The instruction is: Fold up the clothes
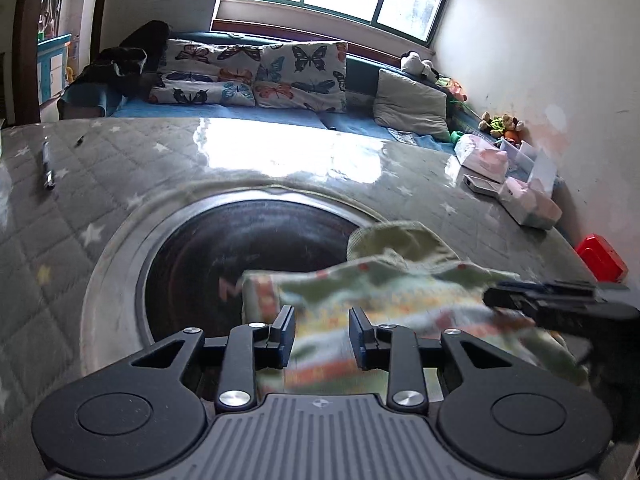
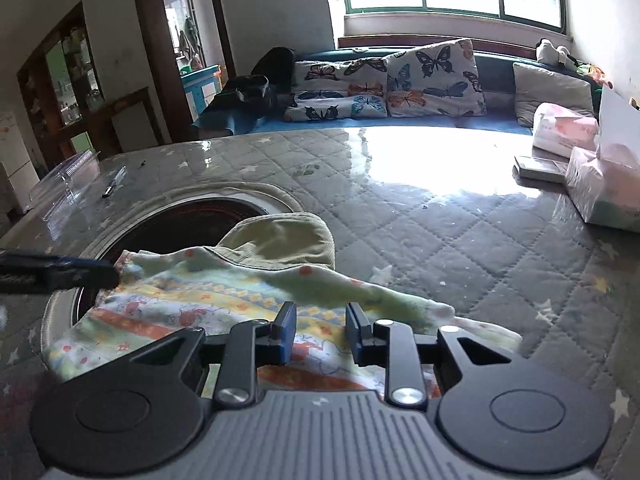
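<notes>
A small patterned garment point(image 1: 384, 300) in pale green, yellow and orange lies on the grey quilted table point(image 1: 120, 168), partly over a round dark cooktop point(image 1: 240, 248). It also shows in the right wrist view point(image 2: 208, 300), with an olive collar part at its far end. My left gripper point(image 1: 322, 336) is open, hovering over the garment's near left edge. My right gripper point(image 2: 321, 332) is open above the garment's near right part. The right gripper's fingers point(image 1: 520, 296) enter the left view from the right. The left gripper's fingers point(image 2: 80, 274) reach the garment's left edge.
A pen point(image 1: 48, 164) lies at the table's far left. Tissue packs and boxes point(image 2: 592, 176) stand at the right, with a red box point(image 1: 602, 258) near the wall. A clear plastic lid point(image 2: 68, 184) sits at the left edge. A sofa with butterfly cushions point(image 2: 400, 80) is behind.
</notes>
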